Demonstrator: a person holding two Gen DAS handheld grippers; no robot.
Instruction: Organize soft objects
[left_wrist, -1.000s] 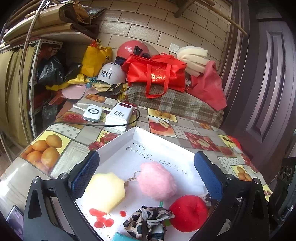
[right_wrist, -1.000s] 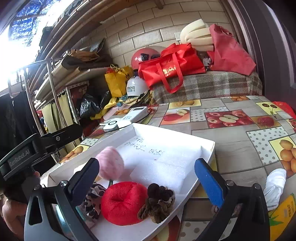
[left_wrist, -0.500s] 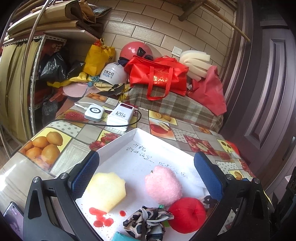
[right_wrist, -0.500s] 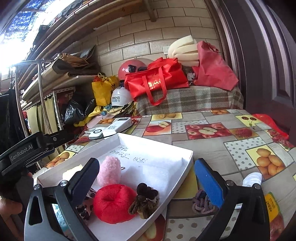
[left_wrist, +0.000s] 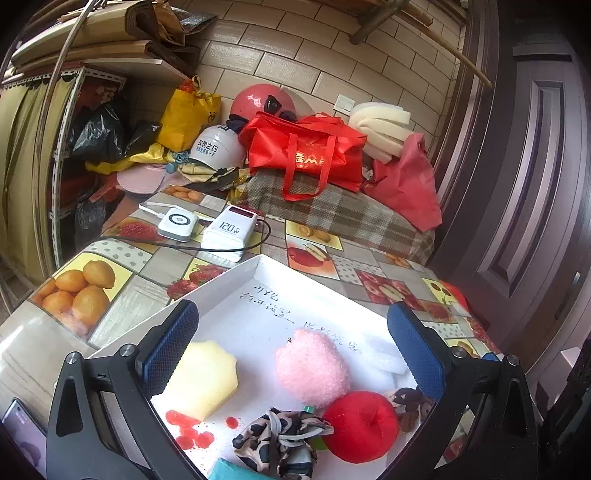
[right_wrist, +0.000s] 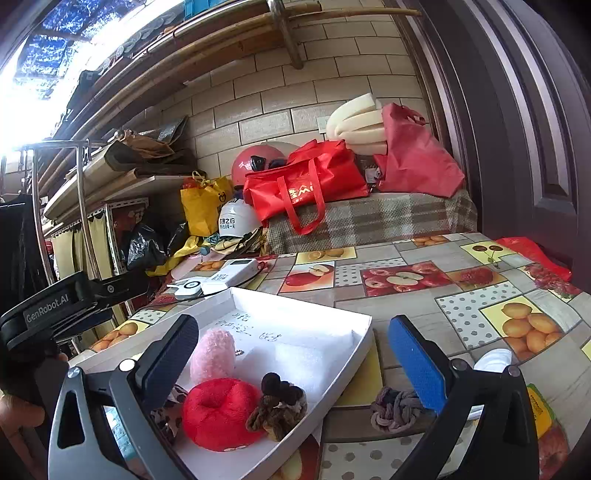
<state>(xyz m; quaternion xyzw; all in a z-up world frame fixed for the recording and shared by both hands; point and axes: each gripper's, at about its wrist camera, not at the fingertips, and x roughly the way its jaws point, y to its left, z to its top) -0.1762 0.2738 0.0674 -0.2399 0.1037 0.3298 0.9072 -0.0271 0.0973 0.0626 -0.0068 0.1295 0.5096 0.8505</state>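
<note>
A white tray (left_wrist: 236, 273) (right_wrist: 354, 343) on the table holds a pink pompom (left_wrist: 314, 369) (right_wrist: 214, 354), a red plush apple (left_wrist: 360, 424) (right_wrist: 218, 413), a yellow sponge (left_wrist: 203, 380), a leopard-print cloth (left_wrist: 280, 439), a brown scrunchie (left_wrist: 408, 406) (right_wrist: 279, 406) and white foam (left_wrist: 380, 358) (right_wrist: 303, 365). My left gripper (left_wrist: 291, 354) is open and empty above the tray. My right gripper (right_wrist: 291, 365) is open and empty over the tray's right edge. A grey knotted scrunchie (right_wrist: 395, 410) lies on the table just right of the tray. The left gripper's body (right_wrist: 51, 306) shows at the left of the right wrist view.
Two white power banks (left_wrist: 229, 232) (left_wrist: 177, 223) with a black cable lie beyond the tray. Helmets, a red bag (left_wrist: 306, 151) and foam sit on a plaid bench at the back. A white cloth (right_wrist: 493, 360) lies at the right. A phone (left_wrist: 22, 439) lies at the left.
Both grippers have pulled back and risen, still open. The pink pompom has shifted right in the tray. The grey knotted scrunchie now shows beside the tray.
</note>
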